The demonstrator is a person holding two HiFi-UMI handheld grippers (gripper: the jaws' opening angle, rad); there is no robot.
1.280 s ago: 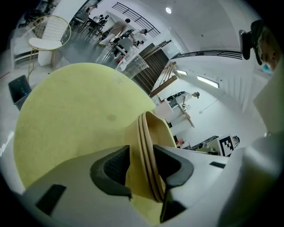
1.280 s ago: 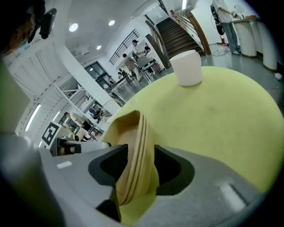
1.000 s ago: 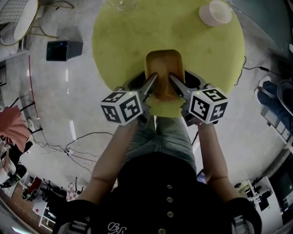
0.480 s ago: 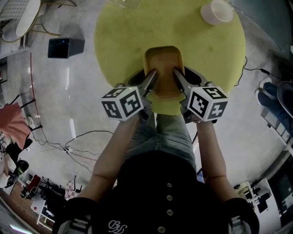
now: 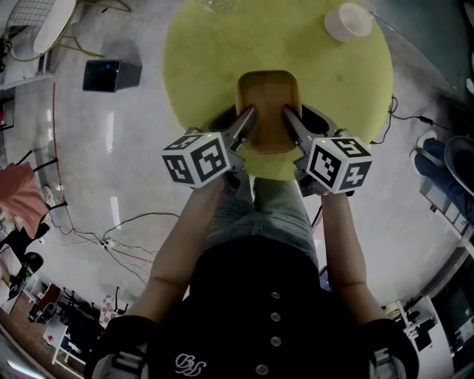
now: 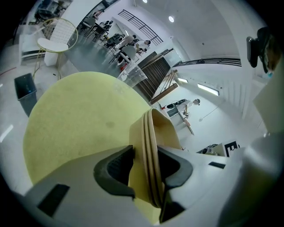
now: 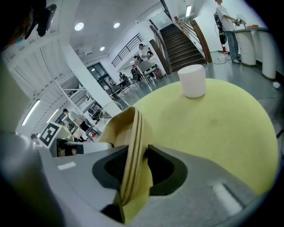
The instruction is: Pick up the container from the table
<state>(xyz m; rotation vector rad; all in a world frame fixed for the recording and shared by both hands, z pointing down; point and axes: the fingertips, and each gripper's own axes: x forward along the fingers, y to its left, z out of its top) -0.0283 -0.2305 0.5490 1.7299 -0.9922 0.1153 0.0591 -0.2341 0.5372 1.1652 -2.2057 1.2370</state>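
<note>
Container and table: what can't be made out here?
Container base, and whether it is off the table: head view looks from above; the left gripper and right gripper, whose jaws have just been closing on its side walls, cover it in their views.
Clear vessel at the table's far edge: cut by head view's top edge, small and see-through in left gripper view.
White cup contents: side-on in right gripper view, tiny in head view.

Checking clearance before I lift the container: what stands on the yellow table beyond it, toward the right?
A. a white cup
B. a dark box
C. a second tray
A: a white cup stands near the table's far right edge, apart from the container.
</note>
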